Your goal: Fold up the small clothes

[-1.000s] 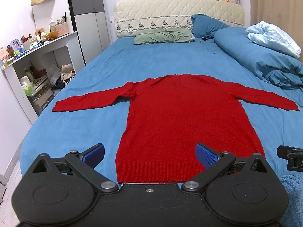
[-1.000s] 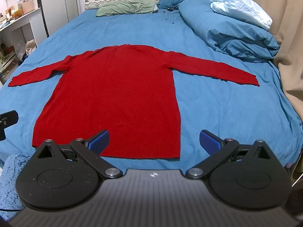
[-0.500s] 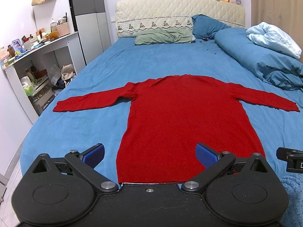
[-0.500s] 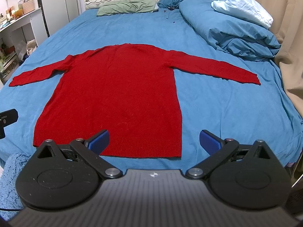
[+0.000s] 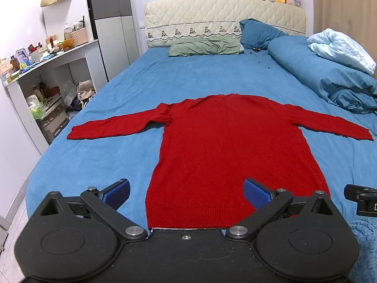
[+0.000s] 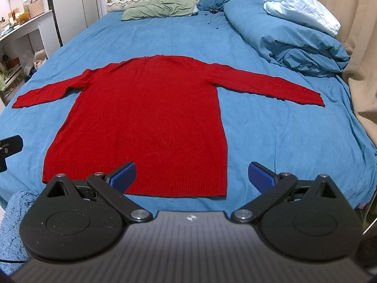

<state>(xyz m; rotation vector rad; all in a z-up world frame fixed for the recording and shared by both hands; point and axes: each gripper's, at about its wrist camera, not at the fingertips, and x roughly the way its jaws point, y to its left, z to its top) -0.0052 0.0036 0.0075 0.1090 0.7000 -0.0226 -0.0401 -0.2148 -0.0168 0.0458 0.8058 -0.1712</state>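
Note:
A red long-sleeved sweater lies flat on the blue bed, both sleeves spread out sideways, hem toward me; it also shows in the right wrist view. My left gripper is open and empty, hovering over the hem's left corner. My right gripper is open and empty, hovering over the hem's right corner. Each gripper's edge shows in the other's view: the right one, the left one.
A rolled blue duvet with a light blue blanket lies along the bed's right side. Green pillow and blue pillow sit at the headboard. A cluttered white shelf desk stands left of the bed. Beige curtain hangs right.
Both grippers have drifted slightly back and up, so the sweater sits a little lower in each view. The sweater has not moved.

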